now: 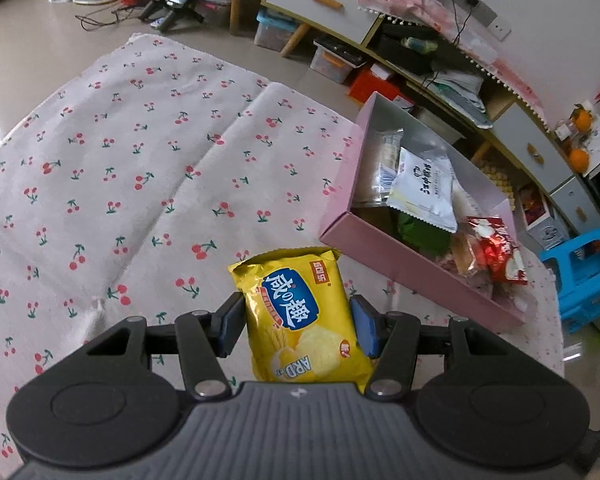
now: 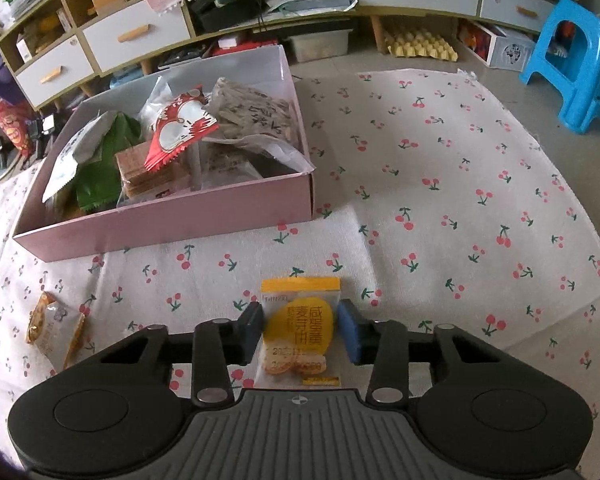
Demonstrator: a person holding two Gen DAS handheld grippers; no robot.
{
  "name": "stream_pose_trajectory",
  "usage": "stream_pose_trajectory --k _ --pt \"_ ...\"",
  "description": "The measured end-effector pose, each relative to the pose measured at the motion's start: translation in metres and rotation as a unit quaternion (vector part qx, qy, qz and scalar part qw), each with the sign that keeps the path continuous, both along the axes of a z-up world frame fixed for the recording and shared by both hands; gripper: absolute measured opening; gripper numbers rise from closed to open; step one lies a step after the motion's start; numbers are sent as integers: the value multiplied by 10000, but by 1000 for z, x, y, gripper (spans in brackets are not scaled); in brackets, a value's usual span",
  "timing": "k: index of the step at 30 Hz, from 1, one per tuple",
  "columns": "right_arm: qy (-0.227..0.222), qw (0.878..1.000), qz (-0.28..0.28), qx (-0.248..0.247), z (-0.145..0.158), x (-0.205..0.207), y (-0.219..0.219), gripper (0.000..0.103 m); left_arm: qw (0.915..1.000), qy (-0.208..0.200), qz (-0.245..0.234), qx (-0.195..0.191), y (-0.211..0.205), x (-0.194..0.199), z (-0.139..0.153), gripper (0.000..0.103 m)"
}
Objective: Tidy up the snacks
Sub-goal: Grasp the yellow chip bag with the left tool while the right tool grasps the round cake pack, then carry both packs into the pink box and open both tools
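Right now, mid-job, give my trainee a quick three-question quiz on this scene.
1. True or false: the left gripper holds a yellow chip bag.
2. The right gripper holds: A) a red packet B) a yellow biscuit packet C) nothing.
3. What colour is the snack box on the cherry cloth?

Key: 1 true; 2 B; 3 pink.

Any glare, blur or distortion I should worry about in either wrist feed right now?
Left wrist: sharp and evenly lit, mild sheen on the yellow snack bag, strong fisheye bending of the pink box. Right wrist: sharp too, no harsh glare, soft shadows on the cherry cloth, dark corners.
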State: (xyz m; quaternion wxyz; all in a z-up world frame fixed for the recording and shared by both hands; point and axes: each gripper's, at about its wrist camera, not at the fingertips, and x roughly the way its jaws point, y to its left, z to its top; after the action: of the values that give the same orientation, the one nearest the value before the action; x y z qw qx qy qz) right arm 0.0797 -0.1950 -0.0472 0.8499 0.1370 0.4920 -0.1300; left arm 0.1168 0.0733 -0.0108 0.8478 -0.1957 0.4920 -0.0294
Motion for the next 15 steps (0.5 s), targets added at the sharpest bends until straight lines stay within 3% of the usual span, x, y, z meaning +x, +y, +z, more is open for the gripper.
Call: stream_pose_trajectory --k 8,15 --pt "-179 9976 -235 629 9 -4 -9 36 9992 -13 37 -406 1 1 5 53" --pt "-707 9900 -373 1166 49 1 -14 36 9985 -124 -79 -524 -6 5 8 53"
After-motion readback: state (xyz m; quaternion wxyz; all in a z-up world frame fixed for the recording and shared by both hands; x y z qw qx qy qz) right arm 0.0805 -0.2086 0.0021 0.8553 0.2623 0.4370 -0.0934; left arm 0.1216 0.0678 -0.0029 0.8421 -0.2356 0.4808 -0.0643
